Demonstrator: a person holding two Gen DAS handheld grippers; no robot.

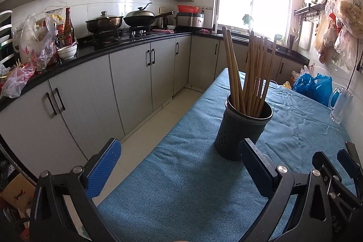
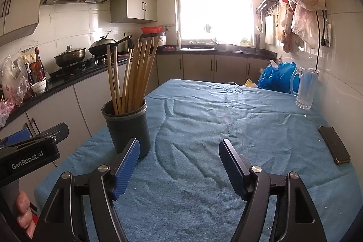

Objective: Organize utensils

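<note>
Blue ribbed pads line the fingers of the left gripper, which are spread wide and hold nothing; its right finger overlaps the base of the holder in the picture, though contact cannot be told. Spread just as wide and equally empty, the right gripper hangs over the bare cloth, its left finger just in front of the same holder.

On the near left part of the table stands the dark cylindrical utensil holder, upright, with small round holes in its side and a doubled rim. A bundle of long wooden chopsticks fans up out of it, two leaning apart to the left.

A wrinkled, woven blue tablecloth covers the table.

Only the right wrist view shows the dark phone lying flat near the right wall, and the person's fingertips at the lower left under the other gripper's body. Both views show a clear glass mug far right, beside a crumpled blue plastic bag.
</note>
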